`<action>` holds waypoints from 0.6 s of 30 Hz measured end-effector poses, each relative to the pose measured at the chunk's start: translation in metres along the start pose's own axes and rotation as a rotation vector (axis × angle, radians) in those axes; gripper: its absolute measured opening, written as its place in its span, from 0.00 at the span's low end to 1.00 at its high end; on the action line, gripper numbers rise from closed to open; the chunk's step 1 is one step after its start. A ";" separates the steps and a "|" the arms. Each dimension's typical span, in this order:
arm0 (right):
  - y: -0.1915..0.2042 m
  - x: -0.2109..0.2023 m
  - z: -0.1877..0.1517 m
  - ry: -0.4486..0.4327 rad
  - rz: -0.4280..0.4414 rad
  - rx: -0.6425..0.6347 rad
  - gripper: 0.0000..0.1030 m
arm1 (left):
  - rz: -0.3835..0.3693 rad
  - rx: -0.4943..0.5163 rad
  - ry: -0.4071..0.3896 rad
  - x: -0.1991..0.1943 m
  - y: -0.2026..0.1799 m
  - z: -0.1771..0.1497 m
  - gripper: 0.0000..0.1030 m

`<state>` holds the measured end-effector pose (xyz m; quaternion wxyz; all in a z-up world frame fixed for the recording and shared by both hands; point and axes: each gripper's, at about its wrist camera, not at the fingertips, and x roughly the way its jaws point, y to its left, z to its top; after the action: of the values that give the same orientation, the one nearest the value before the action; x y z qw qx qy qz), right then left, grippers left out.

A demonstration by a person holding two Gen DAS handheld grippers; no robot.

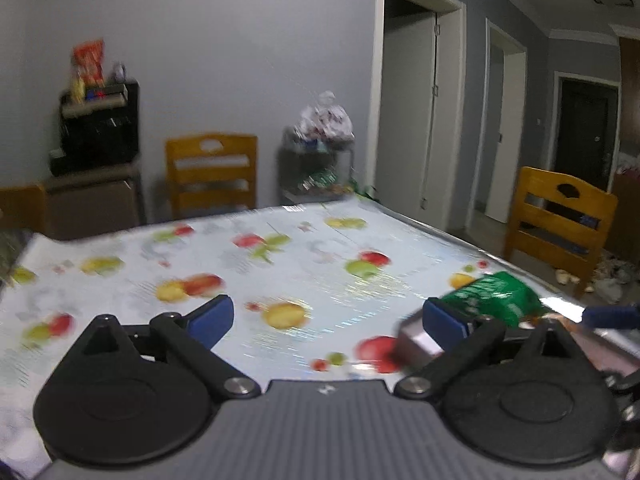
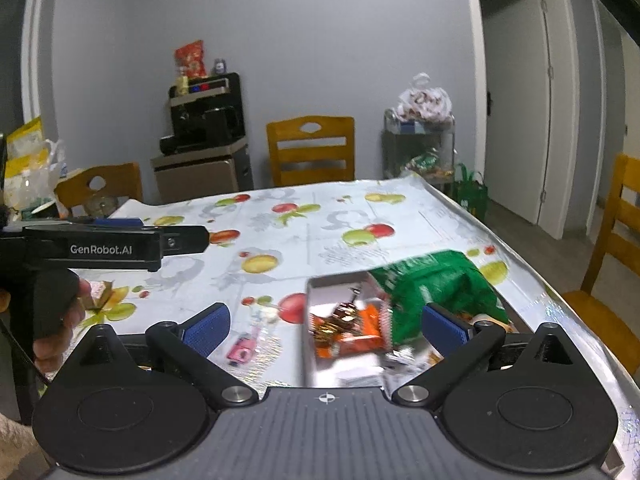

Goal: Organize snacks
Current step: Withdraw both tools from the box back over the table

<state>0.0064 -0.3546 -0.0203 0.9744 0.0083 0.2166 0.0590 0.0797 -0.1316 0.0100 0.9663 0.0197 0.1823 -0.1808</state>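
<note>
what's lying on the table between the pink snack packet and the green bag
The metal tin, open and holding orange-wrapped snacks, sits between the pink packet and the green bag. That shows in the right wrist view.

We look low and forward across the counter [image 1: 280, 264] from each claw. Both views share its far edge, the chair [image 2: 311, 150] and the grey wall.

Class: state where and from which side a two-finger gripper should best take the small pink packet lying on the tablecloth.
Probably pinch the pink packet across its narrow width, coming from above. It lies flat and alone on the tablecloth, left of the tin box, so its long edges look free.
</note>
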 end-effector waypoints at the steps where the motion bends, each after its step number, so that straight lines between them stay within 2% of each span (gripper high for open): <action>1: 0.006 0.000 0.001 -0.003 0.002 -0.014 1.00 | 0.012 0.018 -0.017 -0.007 0.006 -0.002 0.98; 5: 0.029 0.003 0.001 -0.001 0.017 -0.052 1.00 | 0.054 0.057 -0.041 -0.029 0.028 -0.013 0.98; 9: 0.047 0.009 0.004 0.009 0.045 -0.043 1.00 | 0.060 0.088 -0.046 -0.050 0.047 -0.029 0.98; 15: 0.072 0.016 0.005 0.028 0.099 -0.062 1.00 | 0.109 0.147 -0.045 -0.069 0.067 -0.051 0.99; 18: 0.085 0.019 0.003 0.043 0.102 -0.086 1.00 | 0.131 0.142 -0.055 -0.075 0.082 -0.054 0.99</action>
<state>0.0153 -0.2680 -0.0221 0.9648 -0.0236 0.2340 0.1179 0.0252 -0.0233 -0.0158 0.9768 0.0951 0.1409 -0.1299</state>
